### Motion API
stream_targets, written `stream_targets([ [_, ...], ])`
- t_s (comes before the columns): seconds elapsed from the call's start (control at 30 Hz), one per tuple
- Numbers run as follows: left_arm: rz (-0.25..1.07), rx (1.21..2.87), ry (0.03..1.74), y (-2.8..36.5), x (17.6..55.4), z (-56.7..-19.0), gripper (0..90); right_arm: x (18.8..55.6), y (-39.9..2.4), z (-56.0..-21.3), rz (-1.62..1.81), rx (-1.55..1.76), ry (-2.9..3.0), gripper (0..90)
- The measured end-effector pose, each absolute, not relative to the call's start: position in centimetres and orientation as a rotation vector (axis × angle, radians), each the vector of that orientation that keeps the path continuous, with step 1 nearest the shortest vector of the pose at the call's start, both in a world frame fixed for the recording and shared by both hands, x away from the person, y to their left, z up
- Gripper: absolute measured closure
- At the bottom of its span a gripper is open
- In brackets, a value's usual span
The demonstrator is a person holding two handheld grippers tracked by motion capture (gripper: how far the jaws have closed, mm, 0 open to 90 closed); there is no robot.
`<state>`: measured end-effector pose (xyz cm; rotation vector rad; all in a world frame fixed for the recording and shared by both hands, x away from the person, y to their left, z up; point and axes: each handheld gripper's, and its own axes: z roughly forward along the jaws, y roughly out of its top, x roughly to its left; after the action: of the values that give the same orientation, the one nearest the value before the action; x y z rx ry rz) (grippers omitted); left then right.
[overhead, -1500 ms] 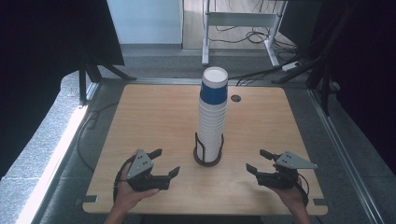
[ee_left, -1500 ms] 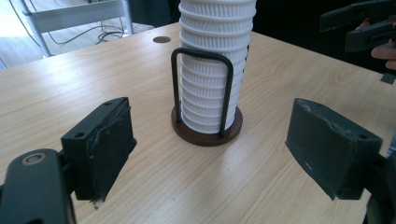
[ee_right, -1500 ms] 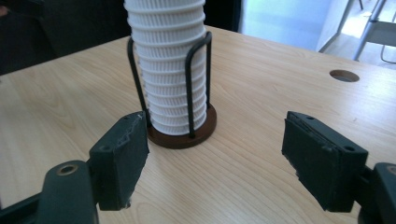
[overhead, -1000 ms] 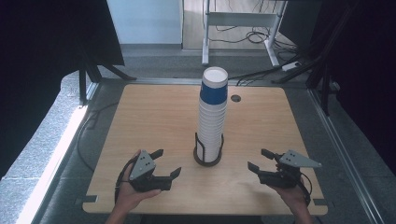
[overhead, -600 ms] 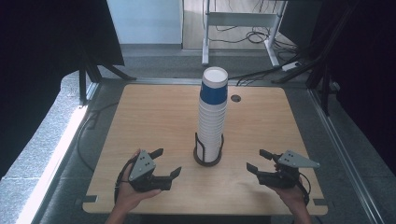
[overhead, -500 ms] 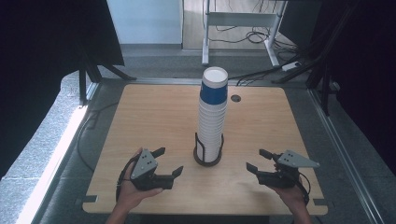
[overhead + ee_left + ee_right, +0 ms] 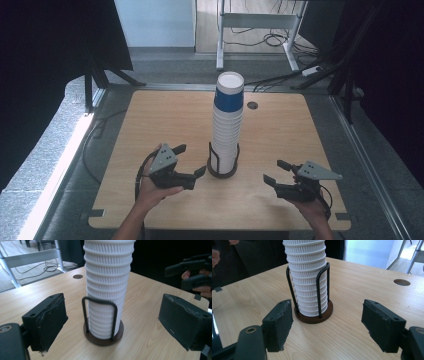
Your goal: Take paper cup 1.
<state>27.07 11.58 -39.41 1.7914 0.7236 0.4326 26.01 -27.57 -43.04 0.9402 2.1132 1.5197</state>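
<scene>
Right now the approach is in hand: the left tongs point(image 7: 189, 160), whose jaws have just been opening with nothing between them, face the stack of cups point(image 7: 227, 122), which stands in a wire holder point(image 7: 222, 167) at the middle of the worktop point(image 7: 150, 120). The right tongs point(image 7: 276, 173) hover with jaws apart, near the worktop's front edge. Next, I judge, the left tongs must close in on the stack above the holder's wire loops. Bare wood lies open all around the holder.
</scene>
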Motion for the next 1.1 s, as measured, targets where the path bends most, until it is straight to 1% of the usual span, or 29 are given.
stream_targets([
  [0.13, 0.435, 1.788, 0.721, 10.3, 28.5, -38.7, 5.9, 26.0, -27.4, -43.2, 1.510, 0.934, 2.127, 25.2],
  [0.17, 0.427, 1.797, 0.717, 9.6, 29.3, -38.5, 5.6, 25.9, -27.4, -43.2, 1.511, 0.929, 2.127, 25.2],
  [0.33, 0.414, 1.834, 0.694, 7.8, 31.1, -38.5, 4.7, 25.9, -27.8, -43.0, 1.524, 0.935, 2.115, 25.3],
  [0.47, 0.422, 1.833, 0.687, 7.2, 31.8, -38.5, 4.5, 25.9, -28.0, -43.1, 1.517, 0.935, 2.127, 25.3],
  [0.77, 0.385, 1.837, 0.693, 5.9, 34.0, -39.4, 4.9, 26.0, -27.7, -43.2, 1.509, 0.934, 2.132, 25.4],
  [0.9, 0.397, 1.840, 0.680, 5.3, 34.3, -39.6, 5.9, 26.1, -27.2, -43.2, 1.511, 0.921, 2.143, 25.4],
  [0.97, 0.438, 1.851, 0.678, 4.7, 34.6, -40.0, 7.8, 26.2, -26.9, -43.2, 1.515, 0.910, 2.149, 25.4],
  [1.1, 0.430, 1.844, 0.663, 4.5, 34.8, -40.2, 12.3, 26.5, -26.6, -43.1, 1.547, 0.901, 2.145, 26.0],
])
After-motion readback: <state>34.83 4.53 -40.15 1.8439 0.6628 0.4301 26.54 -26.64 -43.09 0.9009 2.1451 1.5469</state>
